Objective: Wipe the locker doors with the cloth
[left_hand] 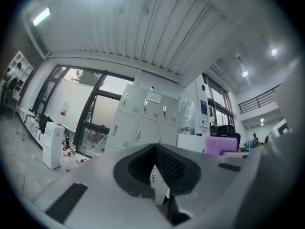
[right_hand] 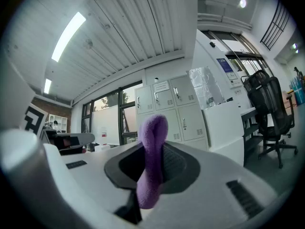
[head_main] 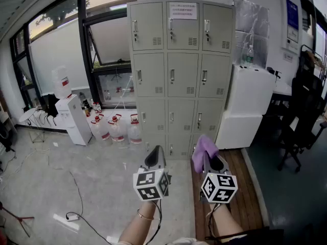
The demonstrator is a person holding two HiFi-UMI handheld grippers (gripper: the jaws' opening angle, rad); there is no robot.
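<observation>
A grey bank of lockers (head_main: 181, 70) stands against the far wall, three columns wide, all doors closed. It also shows as the lockers (left_hand: 143, 120) in the left gripper view and the lockers (right_hand: 171, 111) in the right gripper view. My right gripper (head_main: 208, 158) is shut on a folded purple cloth (head_main: 204, 148), which sticks up between the jaws as the cloth (right_hand: 152, 156). My left gripper (head_main: 155, 157) is shut with nothing in it. Both grippers hang well short of the lockers, over the floor.
A water dispenser (head_main: 71, 117) and several water jugs (head_main: 116, 129) stand left of the lockers. White cabinets (head_main: 246, 106) flank the right side, with a black office chair (head_main: 301, 116) beyond. A cable and power strip (head_main: 69, 217) lie on the floor at left.
</observation>
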